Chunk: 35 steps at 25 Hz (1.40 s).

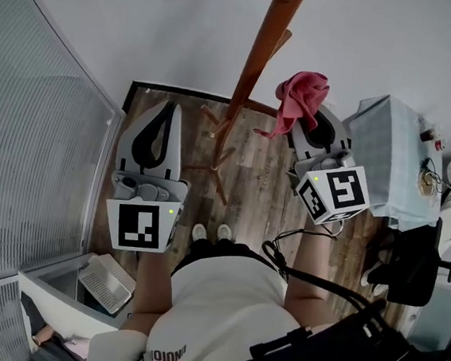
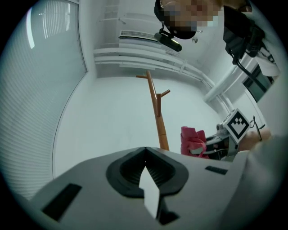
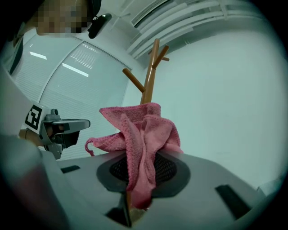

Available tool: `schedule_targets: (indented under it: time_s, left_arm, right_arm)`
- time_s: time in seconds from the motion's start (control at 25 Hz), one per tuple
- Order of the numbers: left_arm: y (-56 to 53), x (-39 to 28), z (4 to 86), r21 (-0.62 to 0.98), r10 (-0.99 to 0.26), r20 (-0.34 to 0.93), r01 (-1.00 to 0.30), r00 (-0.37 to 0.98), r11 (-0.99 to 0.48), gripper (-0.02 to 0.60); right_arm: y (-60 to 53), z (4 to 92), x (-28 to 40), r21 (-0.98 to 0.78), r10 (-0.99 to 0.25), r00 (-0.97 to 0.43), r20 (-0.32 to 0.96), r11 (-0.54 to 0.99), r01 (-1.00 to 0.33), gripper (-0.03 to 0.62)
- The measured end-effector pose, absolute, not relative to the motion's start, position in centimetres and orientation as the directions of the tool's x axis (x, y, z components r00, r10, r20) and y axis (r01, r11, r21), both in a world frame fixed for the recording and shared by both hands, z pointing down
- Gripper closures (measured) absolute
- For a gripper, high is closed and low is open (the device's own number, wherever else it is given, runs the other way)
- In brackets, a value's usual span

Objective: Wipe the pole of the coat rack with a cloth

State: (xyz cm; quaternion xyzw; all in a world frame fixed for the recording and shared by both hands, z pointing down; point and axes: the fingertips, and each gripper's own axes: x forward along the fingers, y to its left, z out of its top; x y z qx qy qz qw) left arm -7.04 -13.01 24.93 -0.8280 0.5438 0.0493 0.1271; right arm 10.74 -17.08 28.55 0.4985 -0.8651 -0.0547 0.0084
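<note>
Wooden pole (image 1: 258, 59) of the coat rack stands upright on the plank floor (image 1: 261, 187) by the white wall (image 1: 185, 27), with open room both sides (glass partition (image 1: 32, 115) farther left). The pink cloth (image 1: 301, 95), just right of the pole, hangs clamped in the right gripper (image 1: 305, 122). The left gripper (image 1: 169, 107) has its jaws together, empty.

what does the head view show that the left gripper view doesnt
Only the head view: the wooden floor, the person's shoes and a cloth-covered table. Only the left gripper view: the ceiling vent, and the left hand-held gripper with its jaws closed on nothing. Both: the coat rack pole and the pink cloth clamped in the right hand-held gripper.
</note>
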Motion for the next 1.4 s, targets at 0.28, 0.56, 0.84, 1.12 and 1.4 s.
schedule_targets:
  time_s: [0.28,0.56,0.84,1.12,1.4]
  left_arm:
    - [-13.4,-8.3,24.4,-0.158,-0.897,-0.237,-0.926,0.373,-0.344,0.568]
    - [-14.0,-8.4,24.1,-0.175,-0.901,-0.236,-0.928,0.364,-0.329,0.568]
    - [-14.9,-8.8,24.3,-0.169,-0.908,-0.238,-0.935,0.345,-0.312,0.568]
    - [-15.6,-8.6,24.4,-0.165,-0.907,-0.24,-0.936,0.345,-0.313,0.569]
    - [-16.1,-9.0,24.0,-0.172,-0.912,-0.252,-0.943,0.322,-0.286,0.568]
  right_arm:
    - [-19.5,26.9,10.5,0.023,-0.849,-0.517,-0.105,0.518,-0.855,0.5]
    - [-21.3,26.1,10.3,0.007,-0.83,-0.543,-0.126,0.547,-0.837,0.5]
    - [-22.6,26.6,9.7,0.008,-0.822,-0.559,-0.105,0.562,-0.827,0.5]
    - [-23.8,26.7,10.2,0.011,-0.828,-0.552,-0.096,0.553,-0.833,0.5]
    - [-25.2,26.6,11.2,0.012,-0.843,-0.529,-0.096,0.53,-0.848,0.5]
